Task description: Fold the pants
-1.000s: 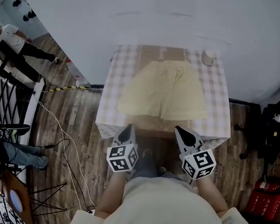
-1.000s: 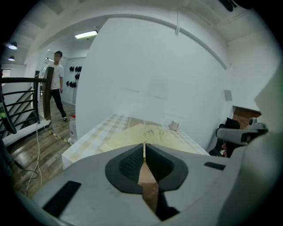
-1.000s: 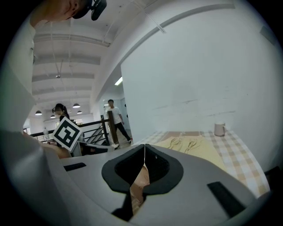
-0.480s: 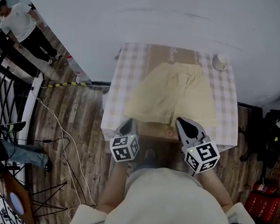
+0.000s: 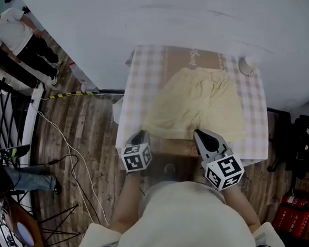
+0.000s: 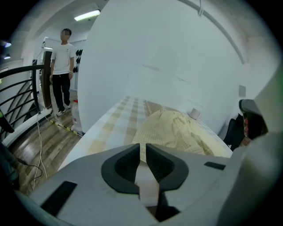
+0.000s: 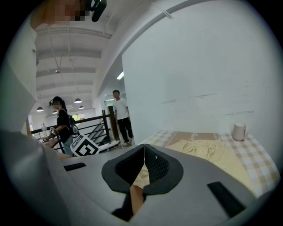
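- Looking steeply down on a counter (image 5: 137,87) draped in a checked cloth, backing onto a pale wall (image 5: 167,15).
- Showing pale yellow pants (image 5: 198,105), short-legged, lying spread flat in the middle of the counter, with the gathered waistband toward the wall and both leg hems toward the near edge.
- Holding the left tool (image 5: 139,136) at the counter's near edge, just short of the left leg hem and not touching the fabric.
- Keeping the left tool's jaws a narrow slit apart: released, gripping nothing.
- Holding the right tool (image 5: 200,134) at the near edge, with its tip about level with the right leg hem; not showing whether tip and fabric are touching.
- Keeping the right tool's jaws clenched tip to tip, with no fabric between them.
- Showing a small pale cup (image 5: 247,64) standing upright at the counter's far right corner, near the waistband but apart from it.
- Taking in a wooden floor (image 5: 75,120) to the left, with a person (image 5: 18,29) standing well away beside a dark railing (image 5: 8,99).
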Tool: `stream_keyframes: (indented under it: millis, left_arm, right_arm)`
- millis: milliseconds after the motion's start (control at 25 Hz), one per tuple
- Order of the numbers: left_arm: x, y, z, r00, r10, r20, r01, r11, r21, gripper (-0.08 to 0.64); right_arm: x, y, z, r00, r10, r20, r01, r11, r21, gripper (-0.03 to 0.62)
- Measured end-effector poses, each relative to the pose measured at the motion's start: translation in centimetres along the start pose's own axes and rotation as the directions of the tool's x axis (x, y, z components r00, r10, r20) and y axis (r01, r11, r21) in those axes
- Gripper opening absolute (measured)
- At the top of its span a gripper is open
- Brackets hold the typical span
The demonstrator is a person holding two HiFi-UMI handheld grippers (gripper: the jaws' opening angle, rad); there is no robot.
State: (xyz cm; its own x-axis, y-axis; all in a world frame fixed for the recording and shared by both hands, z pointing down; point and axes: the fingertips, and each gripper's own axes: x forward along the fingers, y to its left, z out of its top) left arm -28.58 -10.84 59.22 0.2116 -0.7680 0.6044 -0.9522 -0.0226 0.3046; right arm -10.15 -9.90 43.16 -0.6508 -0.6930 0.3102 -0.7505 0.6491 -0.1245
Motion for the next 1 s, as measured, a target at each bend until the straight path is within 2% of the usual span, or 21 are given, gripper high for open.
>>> stream_keyframes:
  millis: [160, 520, 720, 920, 1000]
  left_arm:
    - [1.2, 1.4, -0.3, 0.999, 0.006, -0.036, -0.006, 1.000, -0.011, 0.091]
    - [3.0, 2.7, -1.4, 0.989, 0.041, -0.143, -0.039, 0.999, 0.020, 0.089]
    - [3.5, 2.6, -2.1, 0.974, 0.082, -0.212, -0.070, 0.996, 0.063, 0.089]
    - [3.7, 2.5, -2.0, 0.972, 0.103, -0.209, -0.087, 0.993, 0.085, 0.089]
    - [4.0, 2.1, -2.2, 0.972, 0.089, -0.216, -0.071, 0.993, 0.090, 0.036]
  right_arm:
    - [1.1, 0.6, 0.1, 1.000, 0.004, 0.003, -0.004, 1.000, 0.002, 0.002]
    - [1.8, 0.6, -0.5, 1.000, -0.023, -0.014, 0.023, 1.000, 0.022, 0.002]
    - [1.8, 0.5, -1.1, 0.999, -0.030, -0.024, 0.031, 0.999, 0.024, 0.002]
    - [2.4, 0.4, -1.0, 1.000, -0.010, -0.018, 0.011, 1.000, 0.022, 0.002]
    - [2.5, 0.4, -0.8, 1.000, 0.006, -0.015, -0.006, 1.000, 0.016, 0.002]
